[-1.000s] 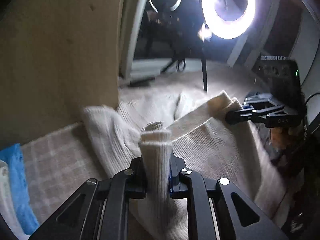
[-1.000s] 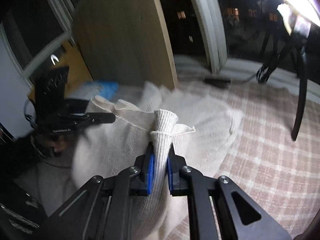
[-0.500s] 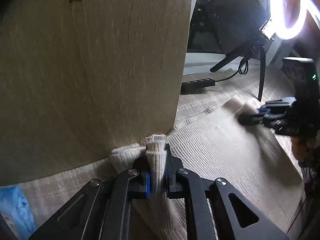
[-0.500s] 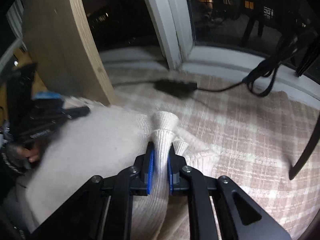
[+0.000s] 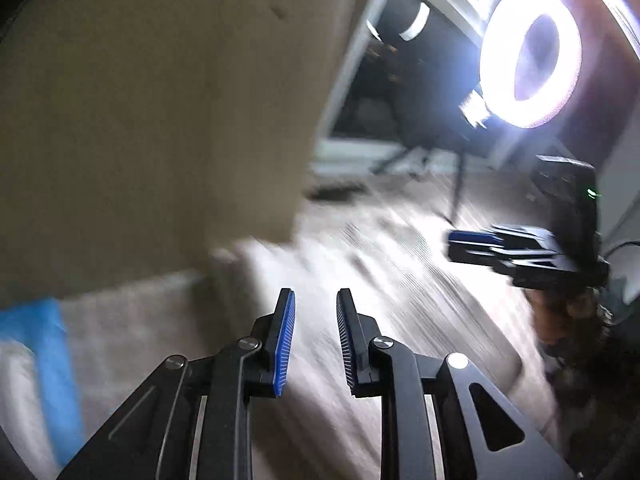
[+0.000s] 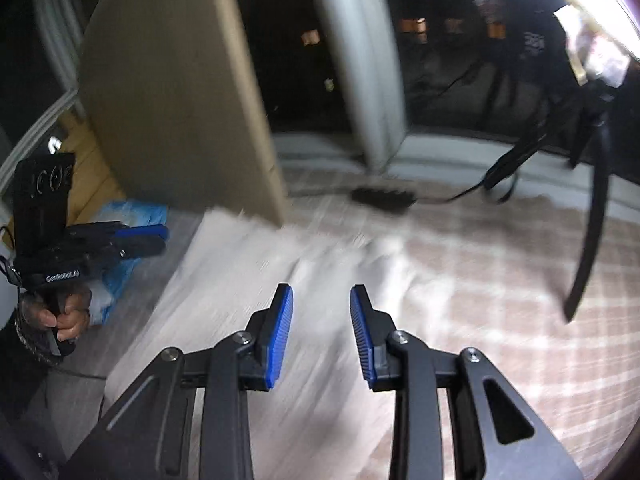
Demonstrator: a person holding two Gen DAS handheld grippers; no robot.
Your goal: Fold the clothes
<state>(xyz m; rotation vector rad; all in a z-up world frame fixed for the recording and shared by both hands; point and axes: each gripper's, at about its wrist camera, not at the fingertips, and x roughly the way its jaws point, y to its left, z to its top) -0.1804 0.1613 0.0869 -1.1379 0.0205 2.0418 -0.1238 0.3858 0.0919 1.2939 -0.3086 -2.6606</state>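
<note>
Letting go: left gripper (image 5: 316, 300) and right gripper (image 6: 322, 296) now gaping wide, empty. Cream sweater (image 6: 248, 280) dropped flat on plaid blanket (image 6: 500, 280). Probably one fold finished.

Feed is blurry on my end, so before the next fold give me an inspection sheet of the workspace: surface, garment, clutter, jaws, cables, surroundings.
Surface: checked beige cloth, bare on the right.
Job's things: cream knit sweater lies spread flat, motion-blurred; nothing grips it.
Clutter: blue item at the left, beside the sweater.
Grippers: left gripper jaws open, empty; right gripper jaws open, empty; both above the sweater.
Cables: black power strip with a cable running toward the window.
Surroundings: wooden board upright behind the sweater; lit ring light on a stand; dark window.
</note>
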